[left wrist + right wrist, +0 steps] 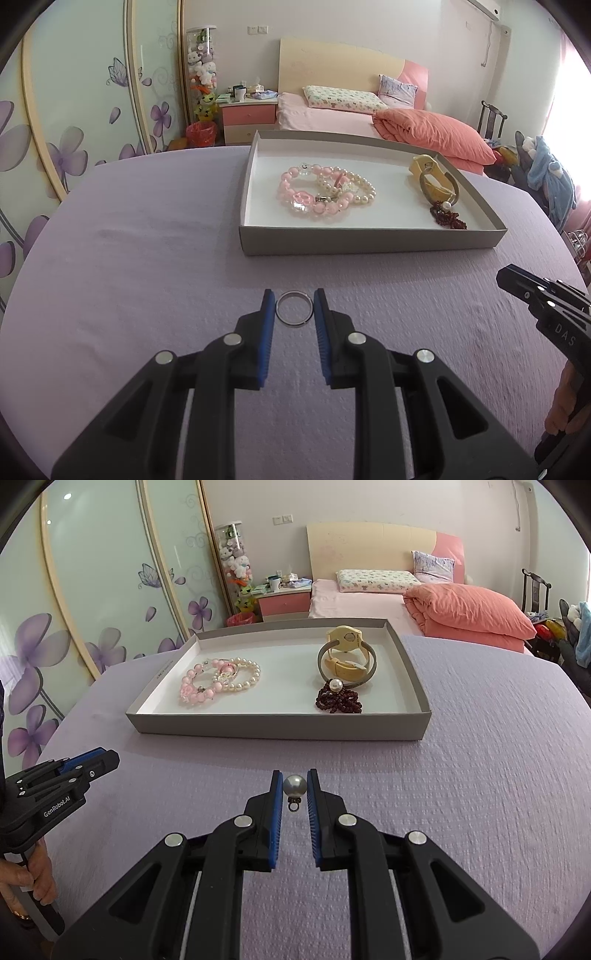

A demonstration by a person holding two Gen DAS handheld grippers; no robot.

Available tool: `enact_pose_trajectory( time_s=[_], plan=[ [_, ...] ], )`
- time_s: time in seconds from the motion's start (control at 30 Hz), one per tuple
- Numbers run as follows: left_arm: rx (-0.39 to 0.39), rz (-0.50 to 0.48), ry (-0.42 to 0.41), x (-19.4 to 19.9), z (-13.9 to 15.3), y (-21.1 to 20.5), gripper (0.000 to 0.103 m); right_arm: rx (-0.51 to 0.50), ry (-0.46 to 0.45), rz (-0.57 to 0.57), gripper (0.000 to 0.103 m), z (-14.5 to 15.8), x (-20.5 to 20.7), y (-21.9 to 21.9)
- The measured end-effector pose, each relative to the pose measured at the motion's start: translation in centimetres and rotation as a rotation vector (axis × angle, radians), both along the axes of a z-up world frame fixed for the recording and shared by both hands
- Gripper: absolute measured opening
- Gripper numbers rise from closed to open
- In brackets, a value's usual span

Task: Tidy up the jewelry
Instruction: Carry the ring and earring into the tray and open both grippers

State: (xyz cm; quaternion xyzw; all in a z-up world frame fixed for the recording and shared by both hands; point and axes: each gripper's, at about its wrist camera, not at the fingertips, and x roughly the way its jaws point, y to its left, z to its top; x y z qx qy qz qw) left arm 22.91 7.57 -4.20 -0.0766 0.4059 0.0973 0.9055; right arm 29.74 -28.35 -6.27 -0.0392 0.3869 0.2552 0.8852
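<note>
The left gripper (pixel 294 309), marked "GenRobot.AI", clamps a ring (pixel 294 308). The right gripper (pixel 294 787), lettered "DAS" before the frame cuts it, clamps a pearl (pixel 294 786). Both hang near the cloth's (pixel 461 794) front edge, before the tray (pixel 280 726); its wall print is illegible.

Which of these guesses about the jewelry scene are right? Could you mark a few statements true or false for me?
1. The left gripper has a silver ring between its fingers. True.
2. The right gripper has a pink bead bracelet between its fingers. False: it holds a grey pearl pendant; the pink bracelet lies in the tray.
3. The yellow watch sits inside the tray. True.
4. The tray rests on a bare wooden table. False: it rests on a lilac cloth.
5. A dark red bead strand lies in front of the watch. True.
</note>
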Motion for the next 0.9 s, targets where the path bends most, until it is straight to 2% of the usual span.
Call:
enact_pose_trajectory(
  time_s=[0.47, 0.73, 0.9],
  plan=[
    [-0.015, -0.009, 0.010, 0.6, -0.3, -0.3, 0.022, -0.030, 0.005, 0.007, 0.014, -0.1, 0.7, 0.2],
    [-0.062, 0.012, -0.091, 3.6, 3.4, 0.7, 0.022, 0.045, -0.106, -0.040, 0.014, 4.4, 4.2, 0.4],
    [-0.079, -0.001, -0.133, 7.1, 4.9, 0.7, 0.022, 0.117, -0.078, -0.044, 0.014, 4.2, 7.8, 1.5]
  ],
)
